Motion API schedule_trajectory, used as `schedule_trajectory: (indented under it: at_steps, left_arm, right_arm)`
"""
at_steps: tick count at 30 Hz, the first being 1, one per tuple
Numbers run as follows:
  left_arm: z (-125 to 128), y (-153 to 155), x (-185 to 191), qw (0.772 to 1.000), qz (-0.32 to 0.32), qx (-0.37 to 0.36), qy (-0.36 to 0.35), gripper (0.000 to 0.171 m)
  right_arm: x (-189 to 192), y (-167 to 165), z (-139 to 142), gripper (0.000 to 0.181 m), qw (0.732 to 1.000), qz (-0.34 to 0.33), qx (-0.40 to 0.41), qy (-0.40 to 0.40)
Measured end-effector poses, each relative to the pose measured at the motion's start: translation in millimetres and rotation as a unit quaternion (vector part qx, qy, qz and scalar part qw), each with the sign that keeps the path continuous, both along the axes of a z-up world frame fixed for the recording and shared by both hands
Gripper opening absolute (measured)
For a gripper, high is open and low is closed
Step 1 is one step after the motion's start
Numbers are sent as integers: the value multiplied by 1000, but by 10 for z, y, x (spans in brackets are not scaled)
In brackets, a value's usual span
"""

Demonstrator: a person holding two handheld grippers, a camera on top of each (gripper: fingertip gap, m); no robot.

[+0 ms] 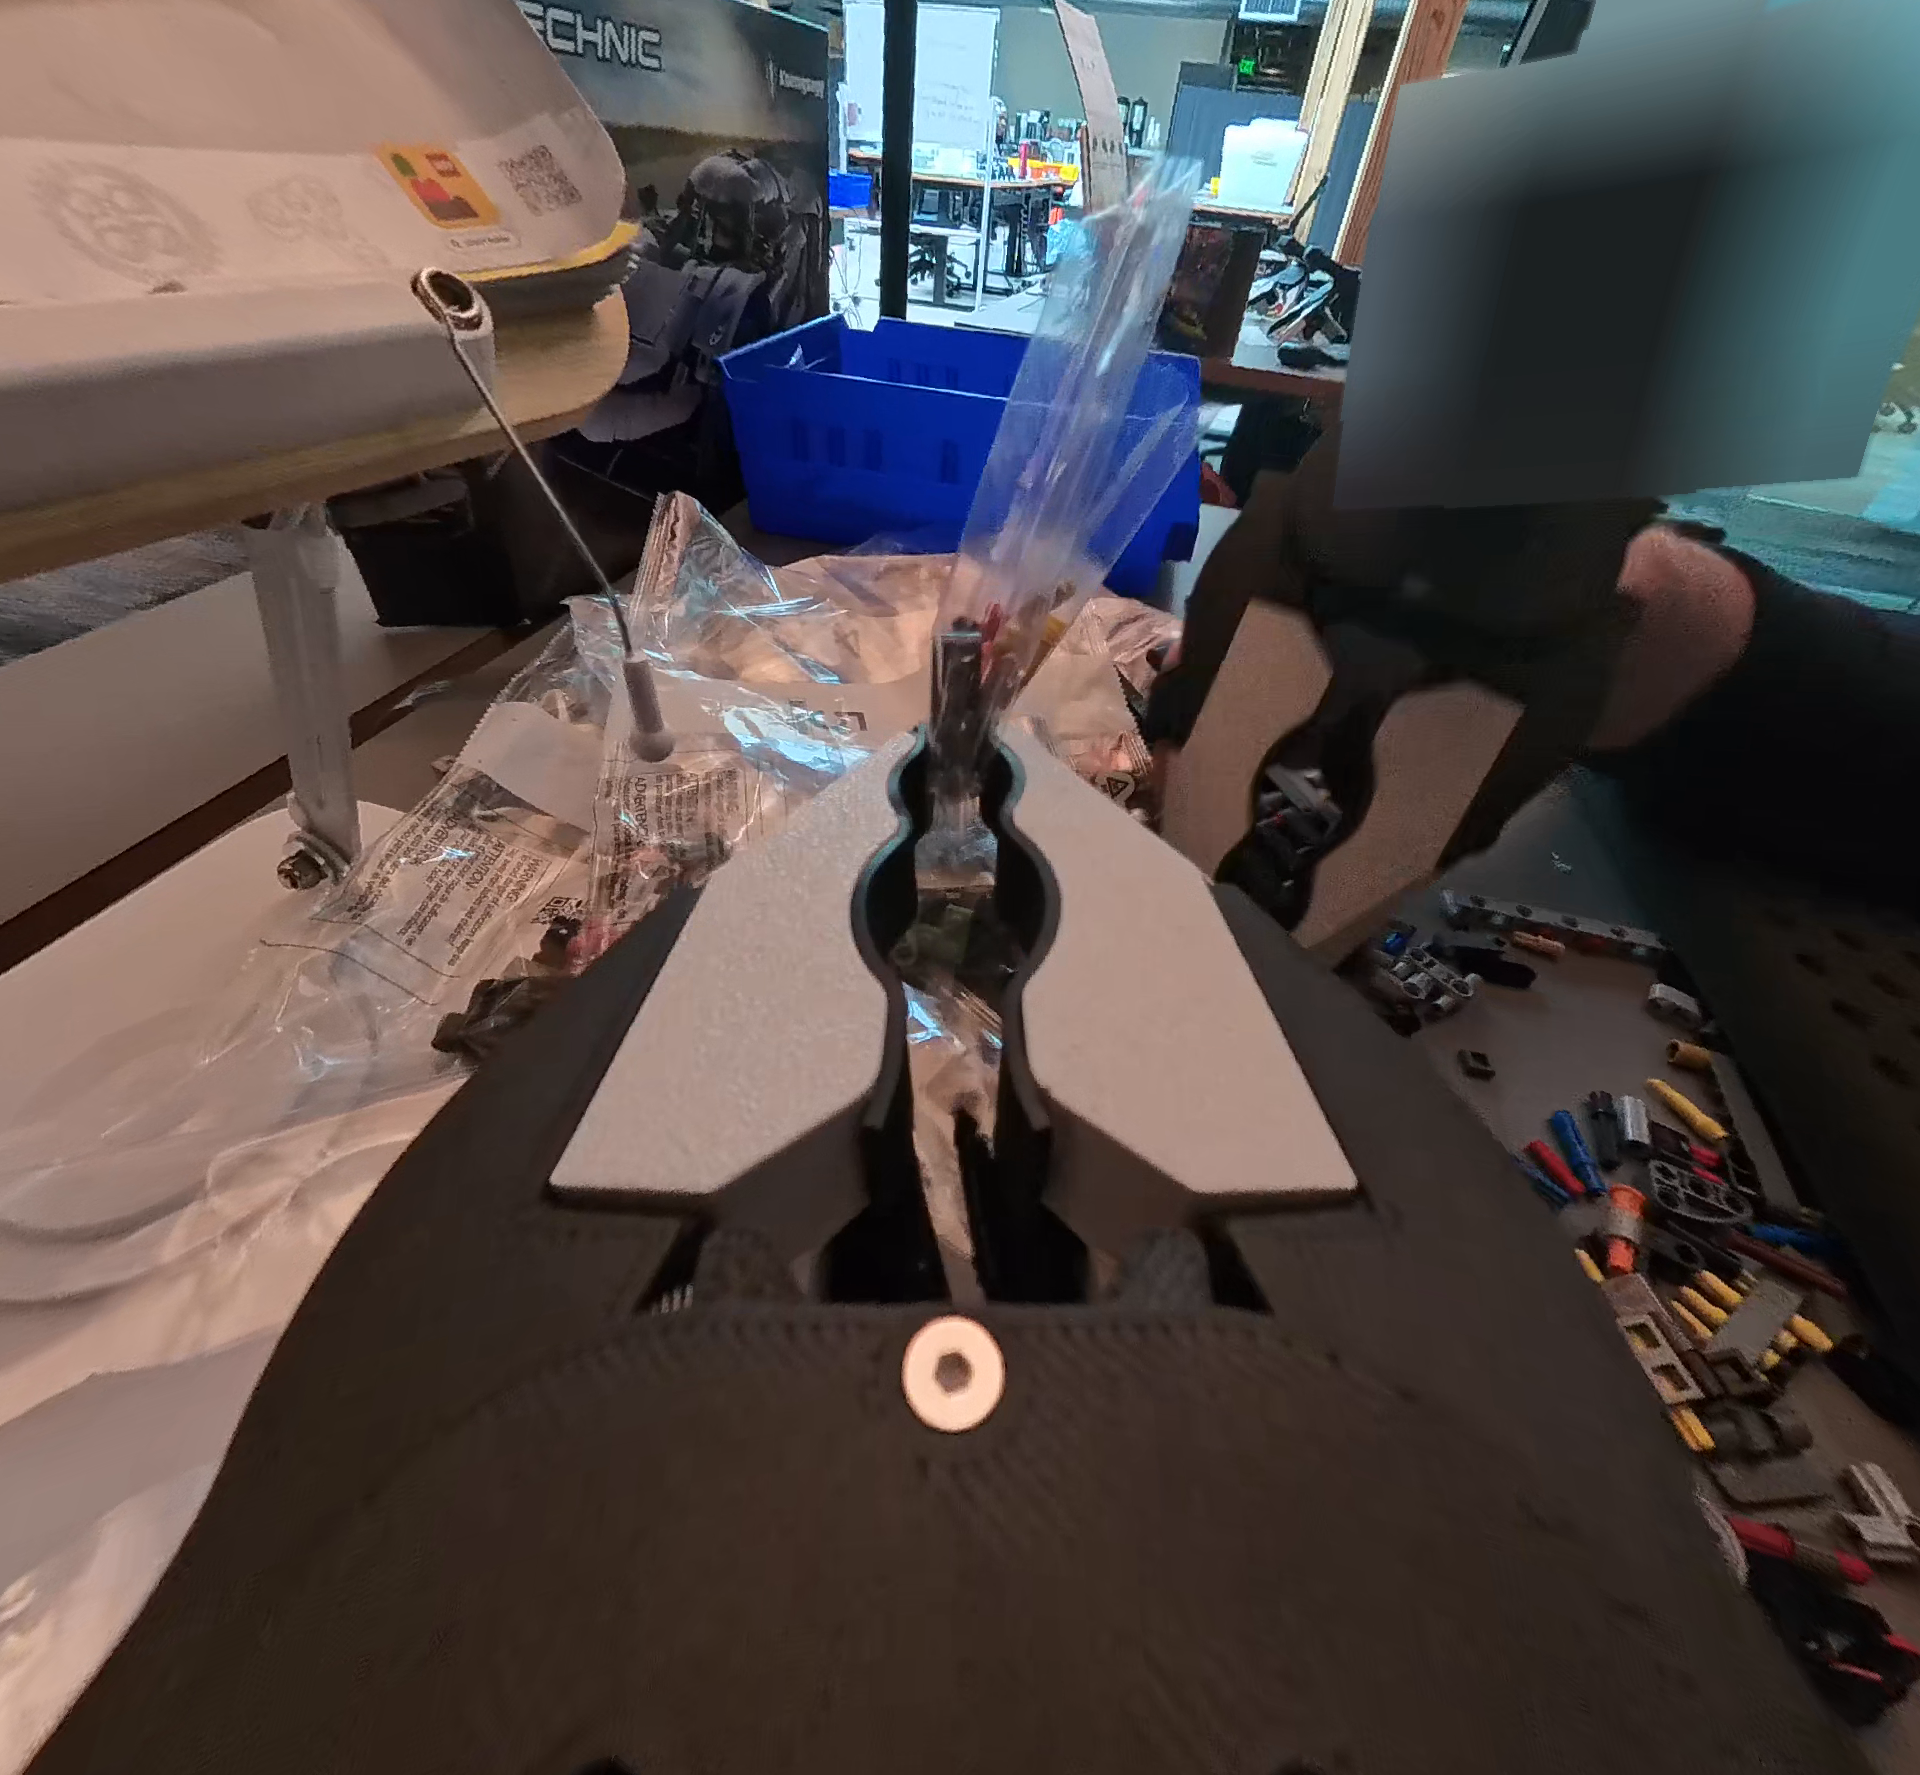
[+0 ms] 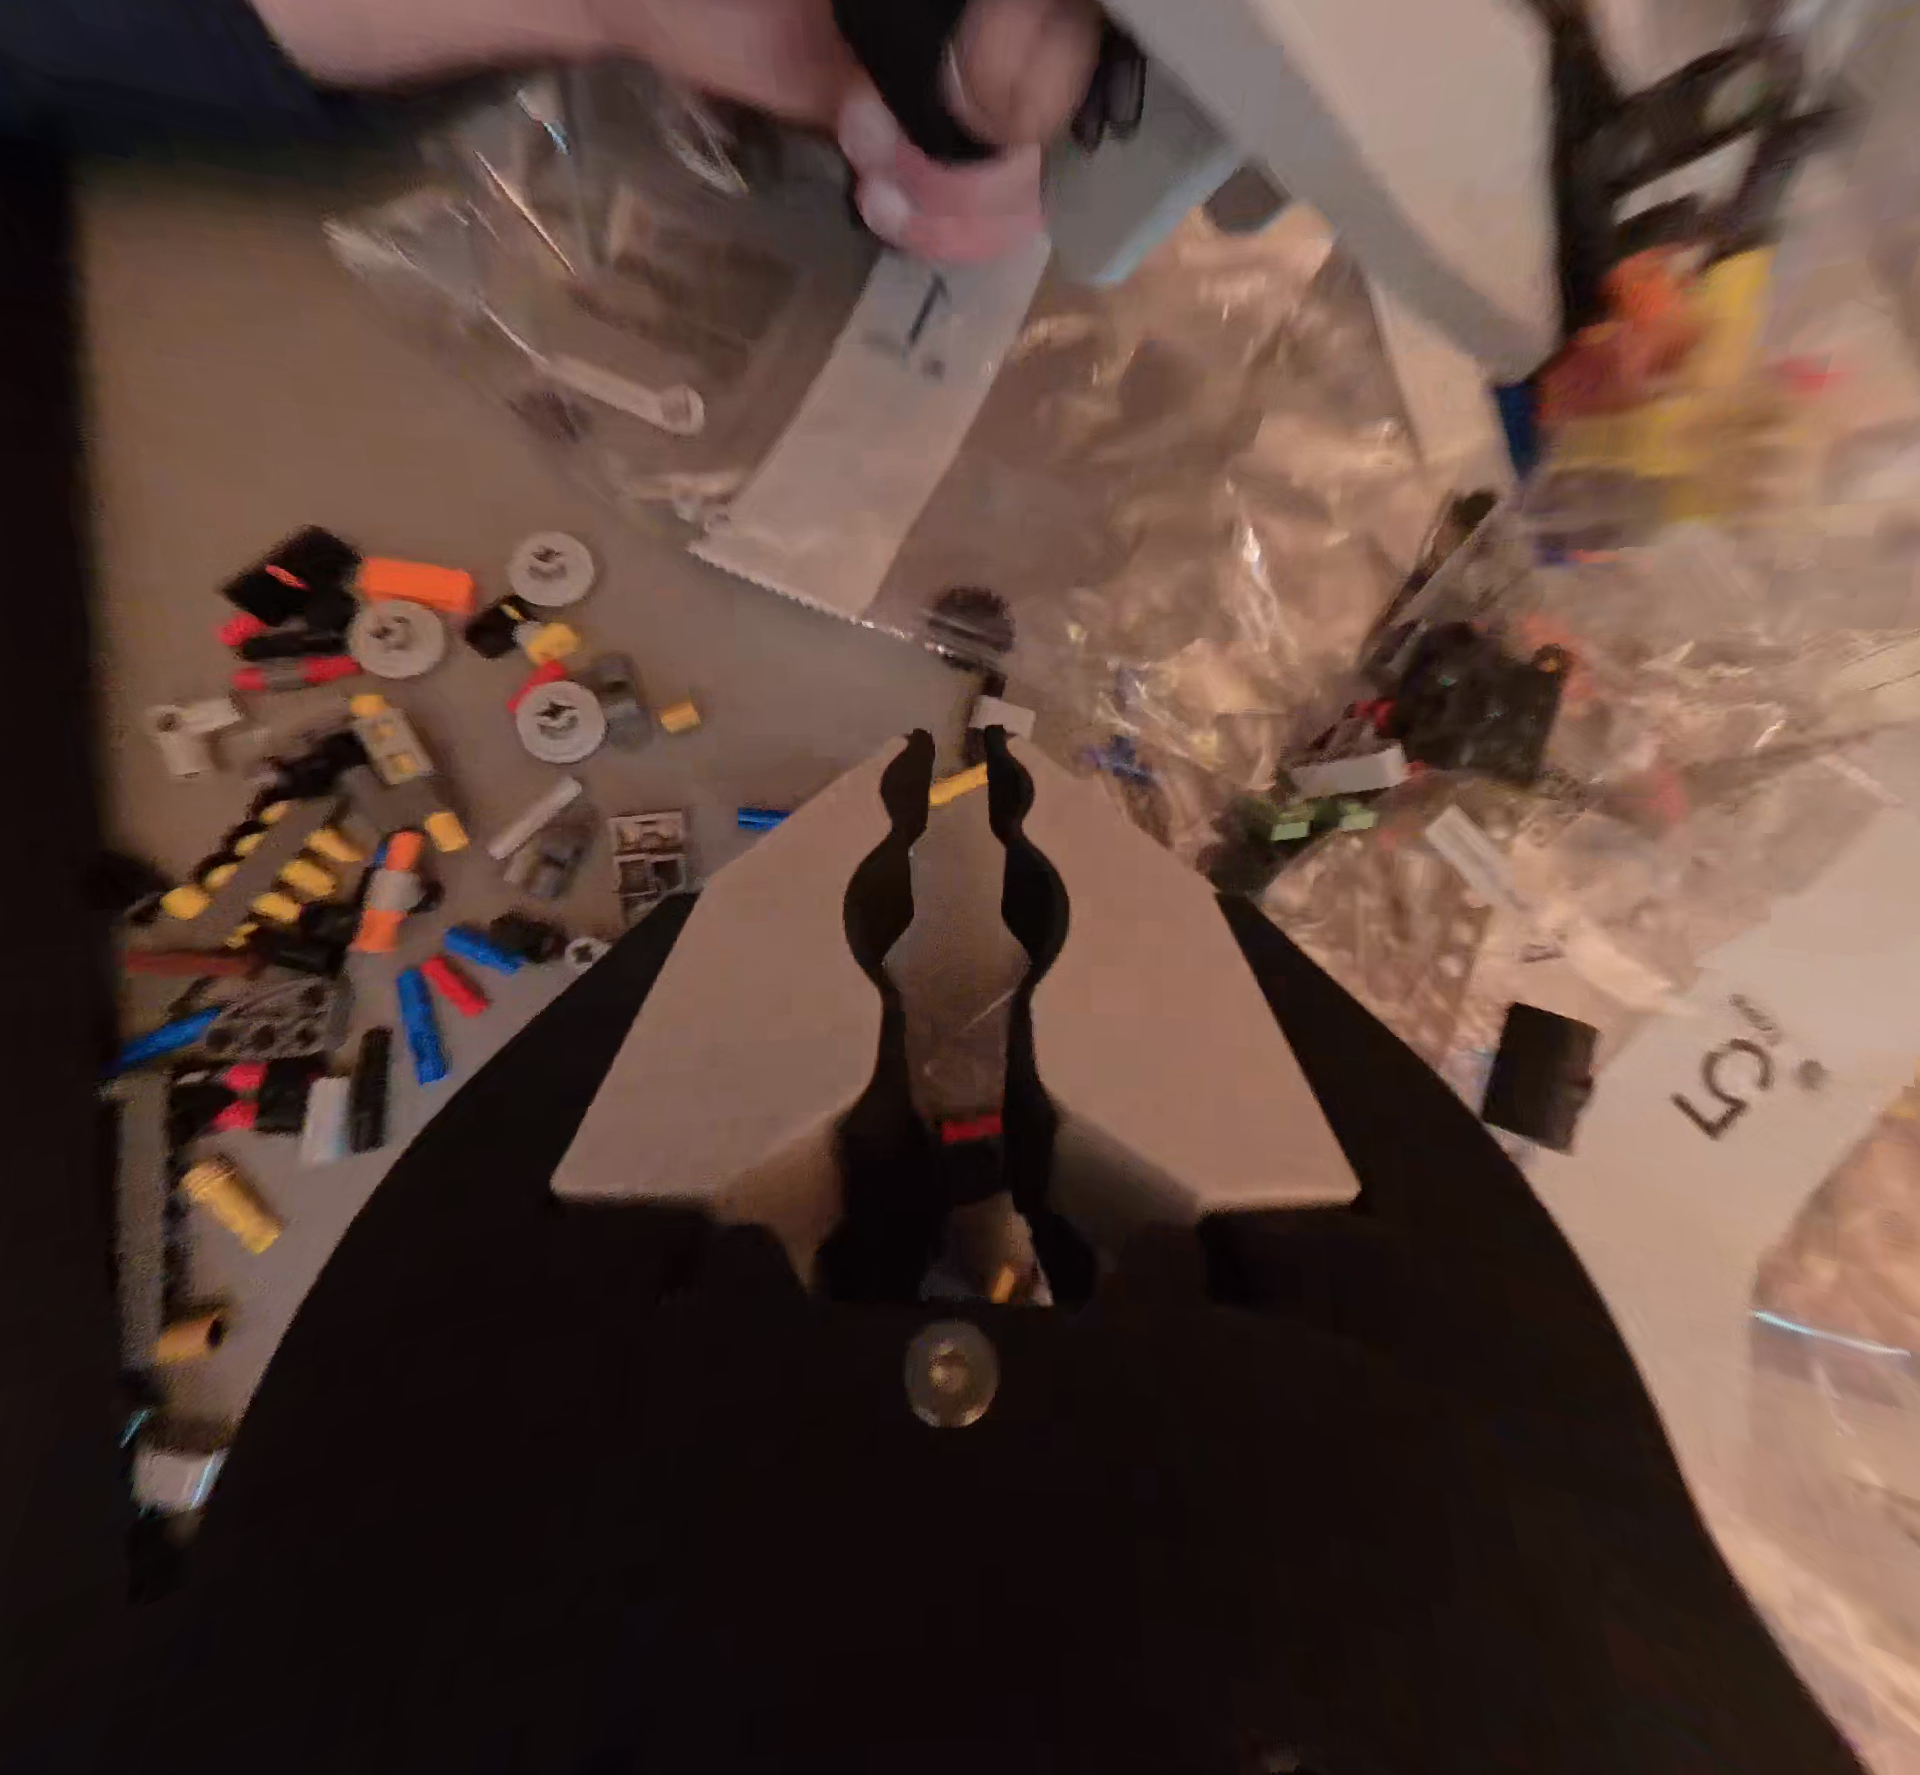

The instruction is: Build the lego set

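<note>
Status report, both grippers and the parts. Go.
Left gripper shut on clear bag, lifted. Right gripper open, nothing held, above loose parts. Bag pile crowds the table.

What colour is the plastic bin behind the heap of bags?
The plastic bin is blue; it shows best in the left wrist view.

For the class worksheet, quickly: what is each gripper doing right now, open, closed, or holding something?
Left gripper: closed on a clear plastic bag of pieces.
Right gripper: slightly open, holding nothing, over loose lego pieces.
</note>
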State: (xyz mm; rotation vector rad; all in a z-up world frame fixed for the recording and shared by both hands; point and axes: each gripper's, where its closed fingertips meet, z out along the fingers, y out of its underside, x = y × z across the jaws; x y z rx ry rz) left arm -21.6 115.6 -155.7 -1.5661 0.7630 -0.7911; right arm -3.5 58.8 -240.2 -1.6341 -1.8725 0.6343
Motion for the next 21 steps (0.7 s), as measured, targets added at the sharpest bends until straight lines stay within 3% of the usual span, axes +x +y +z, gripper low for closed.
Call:
schedule_trajectory:
  at_steps: [4,21]
  left_arm:
    - [13,-2,-7,1000,0,1,-3,6]
    - [15,-3,-5,1000,-1,0,-4,6]
  right_arm:
    - [-17,16,-279,13,998,-28,-13,-57]
    - [-41,64,-337,1,997,-38,-12,-59]
